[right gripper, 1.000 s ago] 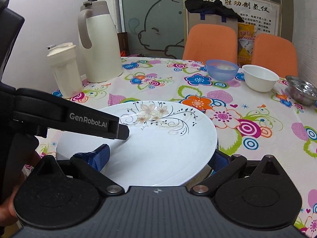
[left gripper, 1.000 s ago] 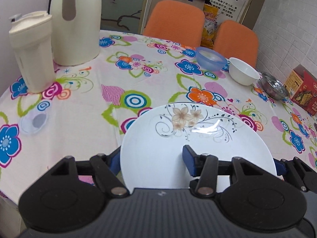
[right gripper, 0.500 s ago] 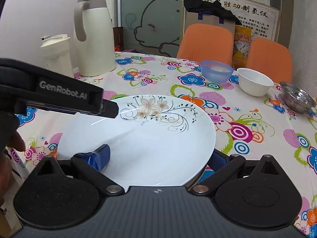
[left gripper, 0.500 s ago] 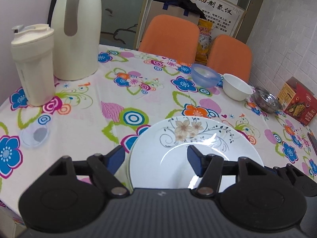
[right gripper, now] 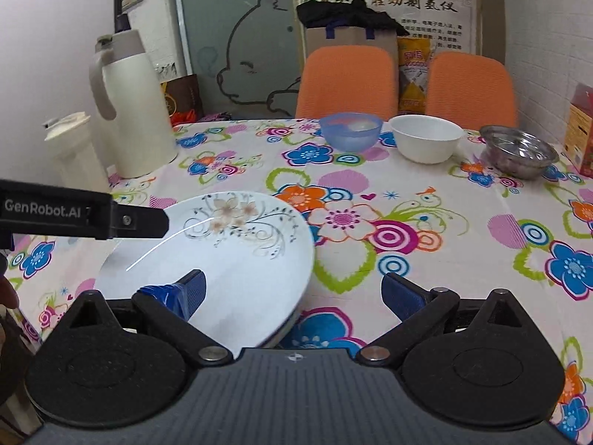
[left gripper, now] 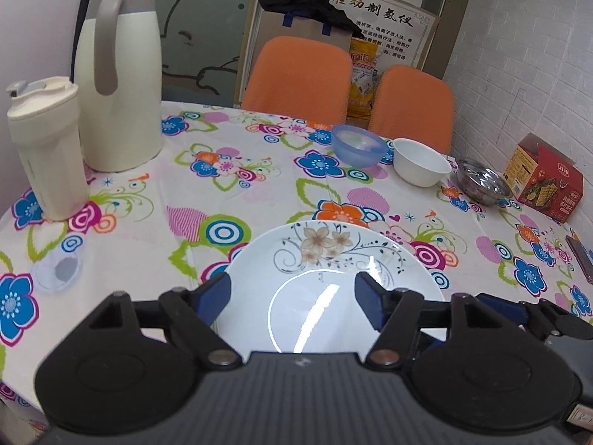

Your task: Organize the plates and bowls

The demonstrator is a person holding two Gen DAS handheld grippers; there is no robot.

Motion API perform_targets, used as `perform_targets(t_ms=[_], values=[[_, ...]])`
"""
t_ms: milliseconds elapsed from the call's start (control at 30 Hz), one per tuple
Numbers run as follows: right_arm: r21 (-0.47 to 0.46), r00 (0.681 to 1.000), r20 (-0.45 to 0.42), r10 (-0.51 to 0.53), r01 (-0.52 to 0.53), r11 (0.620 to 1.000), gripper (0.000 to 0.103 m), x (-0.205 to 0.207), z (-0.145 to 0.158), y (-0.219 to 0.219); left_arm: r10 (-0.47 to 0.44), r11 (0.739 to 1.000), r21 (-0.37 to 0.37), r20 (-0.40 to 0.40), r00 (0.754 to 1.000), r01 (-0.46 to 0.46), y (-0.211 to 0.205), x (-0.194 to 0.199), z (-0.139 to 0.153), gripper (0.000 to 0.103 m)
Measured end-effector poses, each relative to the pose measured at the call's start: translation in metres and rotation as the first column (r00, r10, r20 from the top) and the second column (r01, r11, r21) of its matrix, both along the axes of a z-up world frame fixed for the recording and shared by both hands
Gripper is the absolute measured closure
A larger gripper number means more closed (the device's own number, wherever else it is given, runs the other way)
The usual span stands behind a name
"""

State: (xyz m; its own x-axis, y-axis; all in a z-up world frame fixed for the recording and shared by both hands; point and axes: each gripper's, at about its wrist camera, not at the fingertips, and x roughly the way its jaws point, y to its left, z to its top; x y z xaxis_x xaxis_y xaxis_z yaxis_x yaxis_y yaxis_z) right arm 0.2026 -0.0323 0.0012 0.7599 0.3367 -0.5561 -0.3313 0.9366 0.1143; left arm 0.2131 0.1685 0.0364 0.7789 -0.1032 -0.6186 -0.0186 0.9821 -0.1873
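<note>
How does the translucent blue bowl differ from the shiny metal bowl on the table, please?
The translucent blue bowl is see-through plastic; the shiny metal bowl is opaque and reflective. The blue one stands leftmost in the row, the metal one rightmost, with a white bowl between them. The metal bowl looks shallower. Both stand upright on the floral tablecloth, untouched by any gripper.

L: my left gripper (left gripper: 292, 298) low and level, fingers spread wide, nothing clamped | R: my right gripper (right gripper: 292, 293) beside it, fingers spread wide, also empty | my hand (right gripper: 7, 293) just visible at the left edge
</note>
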Motion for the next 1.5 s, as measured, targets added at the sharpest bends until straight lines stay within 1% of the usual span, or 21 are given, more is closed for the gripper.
perform_targets(t_ms=[100, 167, 300, 500, 633, 767, 833, 967, 1167, 1267, 1333, 1400, 1433, 1500], values=[[0.027, 0.999, -0.008, -0.037, 0.038, 0.999, 0.014, 0.001, 0.001, -0.023, -0.02, 1.0, 0.01, 0.009, 1.0, 0.02, -0.011, 0.001, 0.004, 0.035], [0.039, 0.998, -0.018, -0.067, 0.068, 0.997, 0.014, 0.002, -0.001, -0.038, -0.034, 0.999, 0.016, 0.016, 0.999, 0.033, -0.021, 0.002, 0.007, 0.031], [0.075, 0.992, -0.034, -0.125, 0.127, 0.989, 0.014, 0.001, -0.003, -0.073, -0.068, 0.997, 0.039, 0.02, 0.997, 0.067, -0.045, 0.004, 0.011, 0.031], [0.126, 0.977, -0.037, -0.212, 0.215, 0.969, 0.014, -0.006, -0.006, -0.131, -0.12, 0.99, 0.078, 0.003, 0.993, 0.119, -0.089, 0.011, 0.016, 0.03], [0.156, 0.966, -0.036, -0.255, 0.258, 0.954, 0.014, -0.009, -0.008, -0.163, -0.161, 0.981, 0.113, 0.0, 0.987, 0.16, -0.126, 0.014, 0.02, 0.03], [0.178, 0.957, -0.041, -0.286, 0.289, 0.941, 0.014, -0.004, -0.01, -0.192, -0.204, 0.968, 0.148, -0.005, 0.979, 0.202, -0.159, 0.019, 0.022, 0.029], [0.181, 0.955, -0.046, -0.293, 0.297, 0.938, 0.014, 0.003, -0.01, -0.204, -0.224, 0.962, 0.158, -0.02, 0.974, 0.224, -0.174, 0.028, 0.02, 0.029], [0.163, 0.95, -0.027, -0.31, 0.31, 0.937, 0.014, 0.014, -0.003, -0.226, -0.246, 0.953, 0.166, -0.053, 0.968, 0.252, -0.197, 0.051, 0.013, 0.029], [0.099, 0.946, 0.002, -0.323, 0.321, 0.942, 0.014, 0.044, 0.009, -0.254, -0.269, 0.947, 0.158, -0.092, 0.959, 0.281, -0.226, 0.087, 0.005, 0.029], [0.092, 0.949, 0.001, -0.315, 0.314, 0.945, 0.014, 0.066, 0.017, -0.265, -0.268, 0.95, 0.135, -0.116, 0.956, 0.283, -0.238, 0.106, -0.001, 0.029], [0.084, 0.953, 0.002, -0.304, 0.303, 0.949, 0.014, 0.084, 0.021, -0.27, -0.243, 0.962, 0.093, -0.13, 0.961, 0.256, -0.244, 0.121, -0.005, 0.029], [0.07, 0.954, 0.002, -0.3, 0.299, 0.952, 0.014, 0.104, 0.024, -0.274, -0.202, 0.979, 0.006, -0.134, 0.97, 0.205, -0.245, 0.136, -0.008, 0.029], [0.063, 0.954, -0.001, -0.3, 0.299, 0.952, 0.014, 0.115, 0.025, -0.276, -0.18, 0.983, -0.055, -0.143, 0.973, 0.174, -0.246, 0.147, -0.01, 0.029], [0.056, 0.949, -0.022, -0.315, 0.315, 0.947, 0.014, 0.138, 0.026, -0.281, -0.158, 0.981, -0.14, -0.163, 0.974, 0.136, -0.249, 0.167, -0.015, 0.029]])
